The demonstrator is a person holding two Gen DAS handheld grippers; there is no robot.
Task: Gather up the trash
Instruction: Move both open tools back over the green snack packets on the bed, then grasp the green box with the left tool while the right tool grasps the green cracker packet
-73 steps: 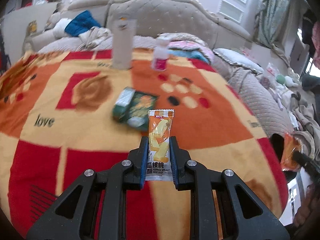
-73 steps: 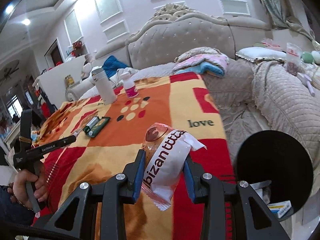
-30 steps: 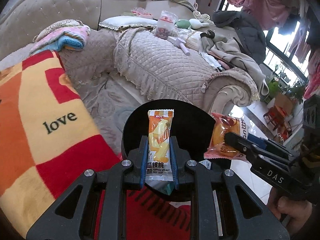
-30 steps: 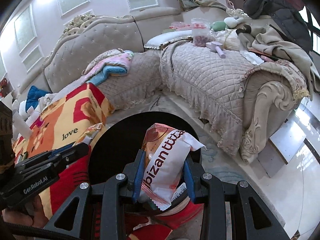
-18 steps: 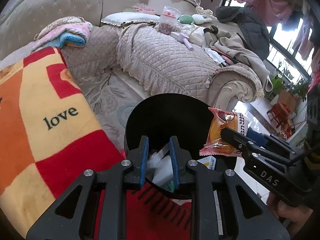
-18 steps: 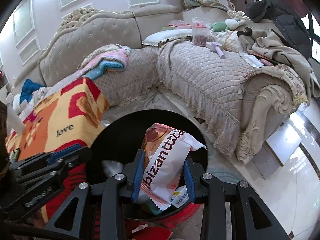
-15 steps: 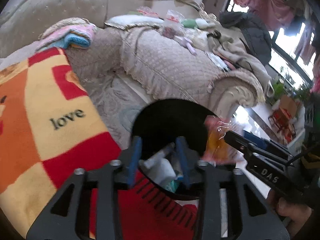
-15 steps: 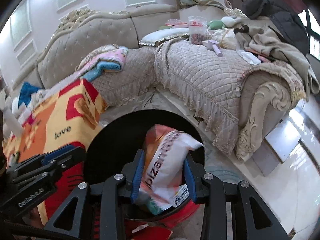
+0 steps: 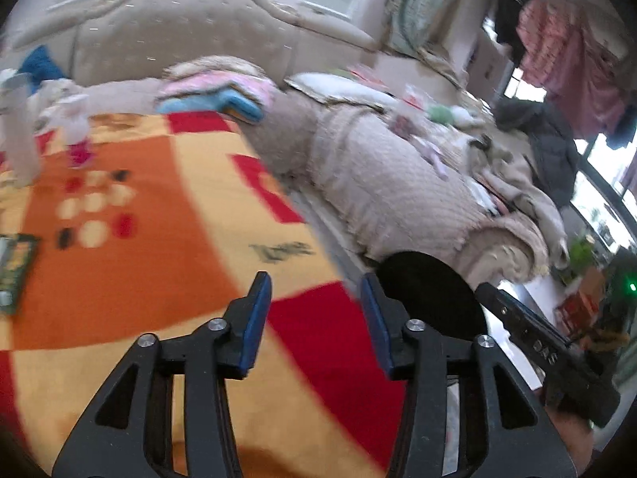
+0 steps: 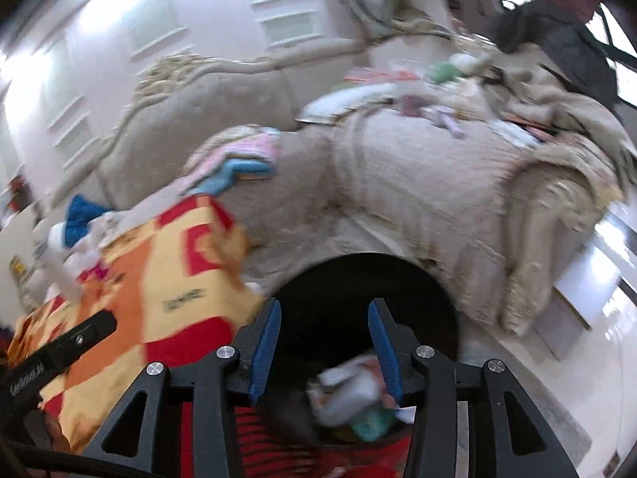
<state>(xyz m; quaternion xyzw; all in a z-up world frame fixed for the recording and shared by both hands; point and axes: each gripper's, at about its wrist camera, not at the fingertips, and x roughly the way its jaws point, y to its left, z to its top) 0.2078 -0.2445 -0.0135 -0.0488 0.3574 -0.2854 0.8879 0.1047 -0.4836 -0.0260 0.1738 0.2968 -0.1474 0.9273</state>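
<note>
Both our grippers are empty, fingers spread wide. The right gripper sits right above the bin, whose black mouth fills the gap between its fingers and runs out past them; just beyond and below the right fingertip, wrappers lie heaped in the bottom. Nothing hangs from the pads, so the drop looks done on this side.

The left gripper points across the blanket, with the bin just outside its right finger, off the blanket's edge. Between its fingers we see only red and orange cloth.

We judge the step in hand to be going back for more trash. To do it well, we would keep the fingers wide, swing low over the blanket, and line both pads on a packet's long edges before closing.

The next piece, a green packet, lies well to the left of the left fingers, flat on the blanket. Farther off, beyond the fingertips and to the left, stand a tall cup and a small bottle; both are blurred, and we cannot tell if they count as trash.
</note>
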